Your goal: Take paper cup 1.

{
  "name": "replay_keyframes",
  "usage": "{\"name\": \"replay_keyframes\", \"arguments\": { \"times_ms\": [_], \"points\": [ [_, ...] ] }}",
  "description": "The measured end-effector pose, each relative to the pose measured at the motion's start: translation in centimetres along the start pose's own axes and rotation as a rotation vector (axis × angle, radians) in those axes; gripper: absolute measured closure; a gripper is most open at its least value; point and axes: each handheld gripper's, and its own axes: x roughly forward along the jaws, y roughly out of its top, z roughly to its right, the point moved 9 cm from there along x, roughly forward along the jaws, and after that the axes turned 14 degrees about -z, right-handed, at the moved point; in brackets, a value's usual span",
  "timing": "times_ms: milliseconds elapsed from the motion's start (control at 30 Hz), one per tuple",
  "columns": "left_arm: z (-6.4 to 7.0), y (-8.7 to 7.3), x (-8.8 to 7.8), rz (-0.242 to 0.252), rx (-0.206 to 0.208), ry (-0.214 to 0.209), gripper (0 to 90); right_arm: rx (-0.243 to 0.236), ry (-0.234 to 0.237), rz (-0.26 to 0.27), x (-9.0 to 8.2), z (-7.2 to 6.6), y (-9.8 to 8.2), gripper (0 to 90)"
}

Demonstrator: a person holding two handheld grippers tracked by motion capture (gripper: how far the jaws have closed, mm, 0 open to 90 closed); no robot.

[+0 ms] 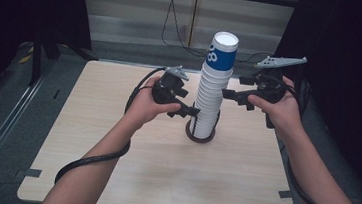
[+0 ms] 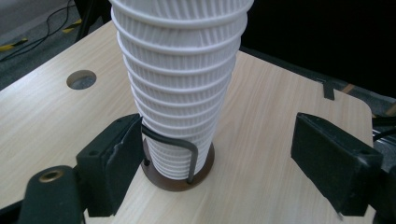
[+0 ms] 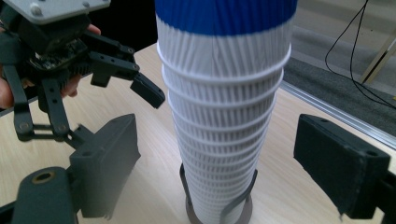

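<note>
Tall stack of ribbed white paper cups (image 1: pixel 211 92), topped by a blue-banded cup (image 1: pixel 222 52), is seated in a dark wire holder (image 1: pixel 200 133) mid-table, flanked by left gripper (image 1: pixel 194 112) and right gripper (image 1: pixel 226 93), both held wide open and empty; no cup yet removed.

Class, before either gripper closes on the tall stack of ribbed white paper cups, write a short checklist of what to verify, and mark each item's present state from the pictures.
1. Tall stack of ribbed white paper cups stands upright in its round brown holder: ok.
2. Left gripper jaws open, stack between them: ok.
3. Left jaws clear of the black wire loop on the holder: not ok, one pad sits against it.
4. Right gripper jaws open, either side of the stack: ok.
5. Blue-banded top cup seated straight: ok.
6. Light wooden table bare around the holder: ok.
</note>
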Motion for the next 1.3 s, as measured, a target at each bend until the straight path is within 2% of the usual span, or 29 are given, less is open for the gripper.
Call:
{"name": "replay_keyframes", "arguments": {
  "times_ms": [200,333,433,500,600,667,800,1067,1200,1300],
  "points": [
    [-0.3,0.8,0.1,0.011,-0.006,-0.001,17.1,0.013,-0.007,0.003,0.0,0.3,1.4,12.7],
    [-0.5,1.2,0.2,0.010,-0.002,0.003,17.1,0.034,0.005,0.036,0.2,0.6,2.5,12.5],
    [-0.7,1.3,0.5,0.006,-0.002,0.005,17.1,0.032,0.004,0.049,0.3,0.6,3.2,12.5],
    [-0.8,1.3,0.6,-0.005,0.000,0.004,17.1,0.027,0.002,0.040,0.6,0.4,3.6,12.4],
    [-0.9,1.5,0.9,-0.011,0.001,0.002,17.1,0.020,-0.027,0.030,1.0,0.5,4.2,11.8],
    [-0.9,1.7,1.0,-0.006,0.007,0.003,17.1,0.038,-0.018,0.038,1.3,0.6,4.5,11.8],
    [-1.0,2.1,0.9,-0.002,0.007,0.004,17.1,0.039,-0.019,0.045,1.6,0.6,5.0,11.2],
    [-1.4,3.5,0.1,0.043,0.002,0.010,16.4,0.045,-0.023,0.063,1.9,0.5,5.7,14.2],
    [-1.7,4.2,-0.5,0.062,-0.002,0.016,16.0,0.022,-0.030,0.064,1.9,0.3,5.7,16.0],
    [-1.9,4.8,-0.9,0.076,0.007,0.036,16.4,0.018,-0.038,0.058,1.8,0.2,5.7,16.4]
  ]
}}
